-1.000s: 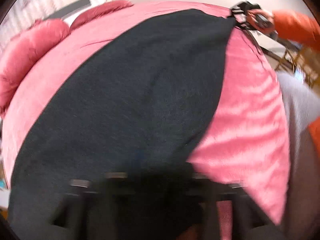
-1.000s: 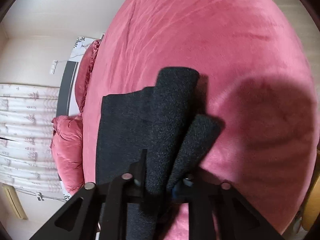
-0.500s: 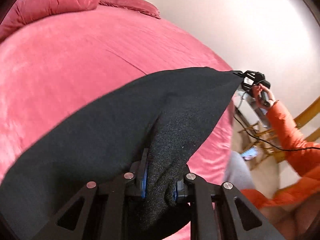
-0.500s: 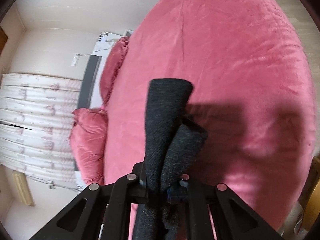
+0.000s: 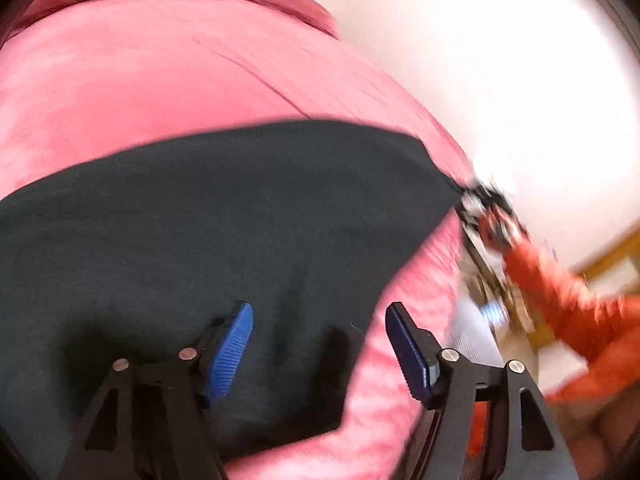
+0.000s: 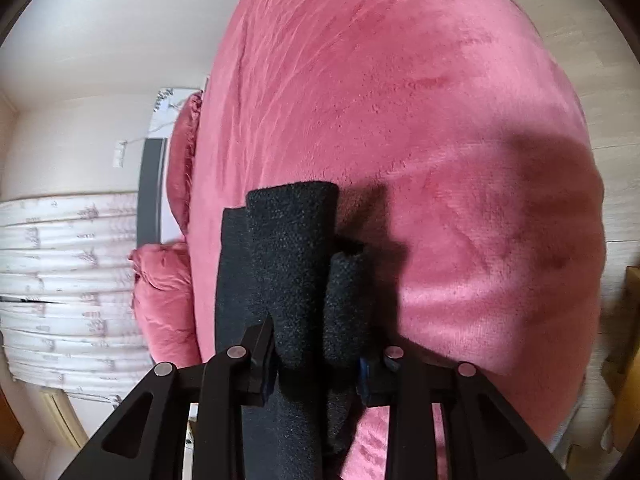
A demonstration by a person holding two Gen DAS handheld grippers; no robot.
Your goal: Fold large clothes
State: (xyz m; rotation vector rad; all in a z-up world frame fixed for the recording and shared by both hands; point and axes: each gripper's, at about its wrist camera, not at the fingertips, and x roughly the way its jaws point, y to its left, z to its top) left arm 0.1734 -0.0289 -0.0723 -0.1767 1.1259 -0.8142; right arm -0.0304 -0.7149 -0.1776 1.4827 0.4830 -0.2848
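Observation:
A large black garment (image 5: 200, 220) lies spread across the pink bed cover (image 5: 160, 80). My left gripper (image 5: 320, 320) hovers over its near edge, its jaws opening wide. The blue pads (image 5: 232, 344) are bare and nothing is between them. The garment's far corner runs to my right gripper (image 5: 480, 208), blurred at the bed's edge and held by a hand with an orange sleeve (image 5: 560, 288). In the right wrist view, my right gripper (image 6: 316, 360) has bunched folds of the black garment (image 6: 288, 248) filling the gap between its pads. Its jaws are opening slightly.
The pink cover (image 6: 400, 100) fills most of the right wrist view. Pink pillows (image 6: 164, 280) lie at the head of the bed, beside a pale curtain (image 6: 60, 280). A wooden chair (image 5: 612, 256) stands past the bed's right edge, with pale floor (image 6: 600, 80) beyond.
My left gripper has let go of the garment and opened wide, and the cloth has dropped flat. The right gripper's jaws have spread a little around their bunch of cloth.

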